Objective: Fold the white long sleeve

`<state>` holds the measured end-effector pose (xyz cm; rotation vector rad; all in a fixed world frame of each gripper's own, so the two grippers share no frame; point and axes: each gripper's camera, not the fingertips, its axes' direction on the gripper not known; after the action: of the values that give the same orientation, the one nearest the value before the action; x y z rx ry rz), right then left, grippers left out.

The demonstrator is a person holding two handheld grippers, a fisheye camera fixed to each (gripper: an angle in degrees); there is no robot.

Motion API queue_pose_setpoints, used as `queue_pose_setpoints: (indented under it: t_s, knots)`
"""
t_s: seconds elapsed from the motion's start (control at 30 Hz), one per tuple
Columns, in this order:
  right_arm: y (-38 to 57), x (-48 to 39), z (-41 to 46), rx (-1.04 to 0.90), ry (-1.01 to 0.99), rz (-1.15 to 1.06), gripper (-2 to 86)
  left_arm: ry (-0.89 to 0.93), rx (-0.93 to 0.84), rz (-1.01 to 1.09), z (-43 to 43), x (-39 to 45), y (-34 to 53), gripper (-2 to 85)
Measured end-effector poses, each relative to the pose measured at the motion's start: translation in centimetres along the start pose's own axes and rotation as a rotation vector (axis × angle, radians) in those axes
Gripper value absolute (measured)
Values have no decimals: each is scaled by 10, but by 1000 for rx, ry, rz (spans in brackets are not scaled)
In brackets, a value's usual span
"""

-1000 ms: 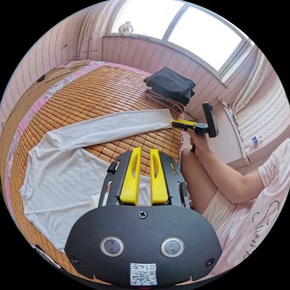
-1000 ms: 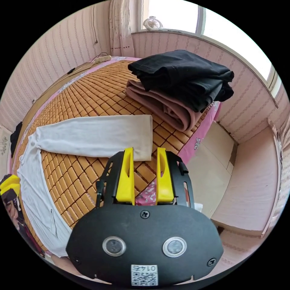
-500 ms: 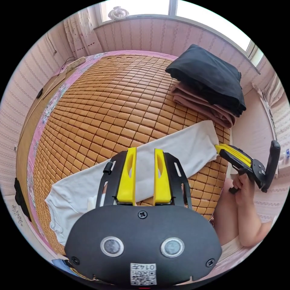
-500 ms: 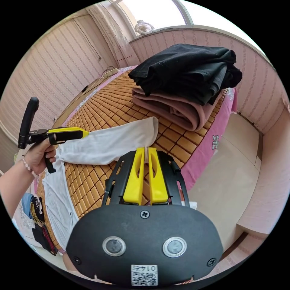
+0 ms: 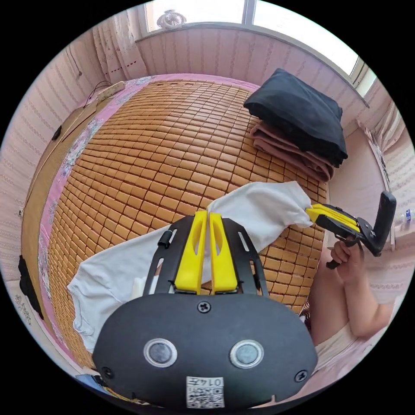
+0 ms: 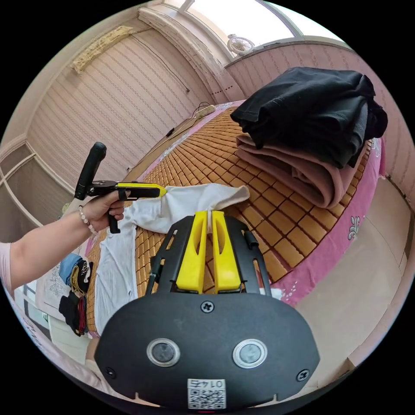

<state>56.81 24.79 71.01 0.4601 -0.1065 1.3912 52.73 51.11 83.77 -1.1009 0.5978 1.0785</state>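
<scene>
Left gripper view. The left gripper (image 5: 208, 214), black-bodied with two yellow jaws, has its jaws closed together on a pinch of the white long-sleeve shirt (image 5: 129, 268), partway along the sleeve. The shirt lies on the woven bamboo mat (image 5: 164, 151) covering the bed, near the mat's front edge; the sleeve runs from the left gripper across to the right gripper (image 5: 312, 212). That gripper sits at the mat's edge, held by a hand (image 5: 349, 259), jaws pinched on the sleeve cuff. On the mat's far corner past the cuff sits one stack of two folded garments: a black folded garment (image 5: 298, 114) on top of a dusty-pink folded garment (image 5: 289, 151). The stack does not touch the sleeve. One small white fan (image 5: 170, 19) stands on the window ledge beyond the mat. One white power strip (image 5: 110, 90) lies beside the mat's far left edge.

Right gripper view. The right gripper (image 6: 211, 216) has its yellow jaws closed on the cuff edge. The left gripper (image 6: 158, 190), held in a hand (image 6: 101, 211) wearing a bead bracelet, grips the sleeve further along; the fabric between the two is lifted and bunched above the mat (image 6: 203, 155). The shirt body (image 6: 113, 276) drapes toward the mat's near side. The two-garment stack, black (image 6: 311, 108) over pink (image 6: 294, 168), is close beside the cuff, apart from it. A small pile of dark and blue clothes (image 6: 73, 294) lies off the mat, beyond the shirt body.
</scene>
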Motion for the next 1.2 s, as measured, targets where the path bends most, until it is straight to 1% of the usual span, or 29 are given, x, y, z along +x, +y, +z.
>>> queue_pose_setpoints:
  t_s: [0.13, 0.2, 0.23, 0.27, 0.3, 0.33, 0.37, 0.4, 0.43, 0.5, 0.53, 0.6, 0.63, 0.7, 0.77, 0.83, 0.9, 0.97, 1.07, 1.13, 1.17, 1.2]
  knots:
    - [0, -31, -23, 90, -129, -144, 10, -8, 126, -50, -64, -33, 53, -6]
    - [-4, -68, -50, 189, -282, -280, 10, -25, 233, -109, -116, -56, 105, -6]
    - [-5, -79, -56, 209, -323, -318, 10, -27, 262, -126, -130, -62, 121, -6]
    - [-6, -103, -69, 243, -419, -408, 9, -36, 315, -161, -155, -70, 156, -6]
    - [-6, -129, -77, 246, -523, -504, 9, -46, 361, -204, -177, -75, 193, -6]
    - [-5, -143, -79, 230, -581, -559, 9, -48, 381, -229, -185, -77, 213, -5]
    - [0, -173, -79, 161, -699, -676, 10, -49, 396, -294, -196, -79, 254, -2]
    - [9, -203, -73, 47, -809, -793, 10, -61, 386, -361, -200, -79, 295, 4]
    - [16, -218, -68, -20, -856, -846, 10, -70, 371, -393, -200, -79, 315, 8]
    - [54, -266, -40, -271, -941, -987, 11, -101, 274, -544, -193, -76, 395, 26]
    - [65, -275, -33, -324, -931, -1011, 11, -105, 246, -583, -190, -74, 414, 28]
    - [103, -298, -4, -509, -847, -1034, 13, -90, 163, -731, -182, -64, 478, 34]
    - [110, -302, 3, -548, -828, -1036, 14, -78, 150, -760, -181, -61, 490, 35]
    - [137, -315, 22, -651, -736, -1034, 19, -31, 159, -860, -182, -52, 526, 36]
    - [155, -329, 33, -695, -644, -1062, 23, 4, 176, -890, -183, -47, 537, 40]
    - [174, -345, 41, -701, -550, -1121, 31, 40, 185, -895, -180, -47, 538, 49]
    - [203, -372, 52, -707, -446, -1234, 49, 53, 203, -871, -175, -50, 530, 57]
    - [224, -391, 59, -710, -406, -1320, 63, 27, 176, -851, -168, -55, 522, 61]
    - [255, -418, 68, -661, -375, -1434, 76, 17, 145, -822, -156, -67, 511, 62]
    - [272, -433, 79, -685, -349, -1493, 82, 65, 103, -797, -149, -74, 504, 49]
    - [281, -440, 89, -710, -307, -1511, 73, 86, 60, -773, -143, -76, 500, 29]
    - [288, -445, 103, -761, -240, -1522, 57, 72, 55, -745, -144, -76, 498, 16]
